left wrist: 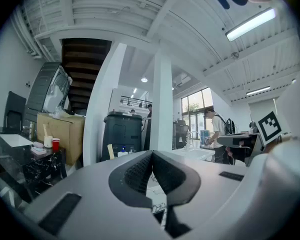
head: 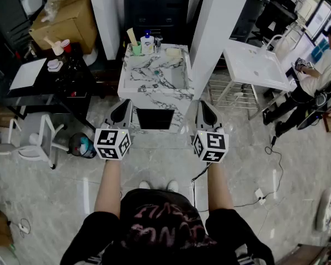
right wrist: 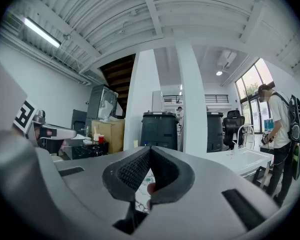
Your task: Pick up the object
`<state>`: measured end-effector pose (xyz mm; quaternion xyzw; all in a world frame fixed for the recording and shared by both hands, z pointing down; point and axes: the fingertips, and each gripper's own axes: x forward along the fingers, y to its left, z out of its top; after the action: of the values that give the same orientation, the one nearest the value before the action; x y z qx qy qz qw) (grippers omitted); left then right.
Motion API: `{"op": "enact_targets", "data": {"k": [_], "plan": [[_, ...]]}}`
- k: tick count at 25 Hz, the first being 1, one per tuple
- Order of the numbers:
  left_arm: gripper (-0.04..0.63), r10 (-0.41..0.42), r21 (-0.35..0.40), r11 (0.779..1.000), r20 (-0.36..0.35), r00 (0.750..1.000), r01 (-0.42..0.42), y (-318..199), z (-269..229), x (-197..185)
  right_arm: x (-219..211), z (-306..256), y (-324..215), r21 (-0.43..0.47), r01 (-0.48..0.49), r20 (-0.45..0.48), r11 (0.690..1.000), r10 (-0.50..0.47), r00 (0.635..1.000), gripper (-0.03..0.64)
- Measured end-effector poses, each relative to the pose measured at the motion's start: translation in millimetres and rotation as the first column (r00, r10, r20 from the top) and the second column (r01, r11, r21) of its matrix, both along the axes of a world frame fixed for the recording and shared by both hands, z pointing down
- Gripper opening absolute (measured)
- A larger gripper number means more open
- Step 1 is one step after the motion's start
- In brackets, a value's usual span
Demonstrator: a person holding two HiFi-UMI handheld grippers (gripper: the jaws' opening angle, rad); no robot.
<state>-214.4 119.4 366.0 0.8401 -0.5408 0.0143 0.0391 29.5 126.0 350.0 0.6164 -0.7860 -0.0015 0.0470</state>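
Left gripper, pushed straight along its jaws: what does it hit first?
Probably the near edge of the white, grey-veined marble counter, just ahead of the shut left gripper; whether it would pass over the top is unclear.

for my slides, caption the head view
Person holds left gripper and right gripper, both shut, before a marble counter with a bottle at its back

The left forearm [head: 107, 186] and right forearm [head: 218, 184], both bare below black sleeves, reach forward side by side and well apart. The left tool [head: 123, 108] points ahead with its jaws closed tip to tip and nothing between them. The right tool [head: 205, 109] is level with it, its jaws likewise together and empty.
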Motion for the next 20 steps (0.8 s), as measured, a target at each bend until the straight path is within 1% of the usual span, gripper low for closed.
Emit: {"op": "enact_targets", "data": {"k": [6,10,14,17,20], "plan": [[0.015,0.005,0.002,1.0,0.004,1.0,-0.005,-0.1,-0.8,-4.6,-8.0,-0.1,0.4,0.0,0.003,-0.005,1.0,-0.003,1.0,0.014],[0.015,0.008,0.005,1.0,0.014,1.0,-0.008,-0.1,-2.2,-7.4,-14.3,0.0,1.0,0.0,-0.001,-0.038,1.0,0.001,0.999,0.014],[0.015,0.019,0.003,1.0,0.02,1.0,-0.019,-1.6,-2.3,-8.5,-16.0,-3.0,-0.5,0.006,-0.03,0.004,1.0,0.03,1.0,0.014],[0.015,0.038,-0.001,0.999,0.027,0.999,-0.038,-0.7,0.0,-8.7,-17.2,-5.9,2.2,0.023,-0.053,0.011,0.998,0.053,0.999,0.014],[0.015,0.054,0.004,0.999,0.028,0.998,-0.054,2.0,2.2,-11.0,-21.7,-4.6,7.2,0.028,-0.053,0.034,0.998,0.052,0.998,0.014]]}}
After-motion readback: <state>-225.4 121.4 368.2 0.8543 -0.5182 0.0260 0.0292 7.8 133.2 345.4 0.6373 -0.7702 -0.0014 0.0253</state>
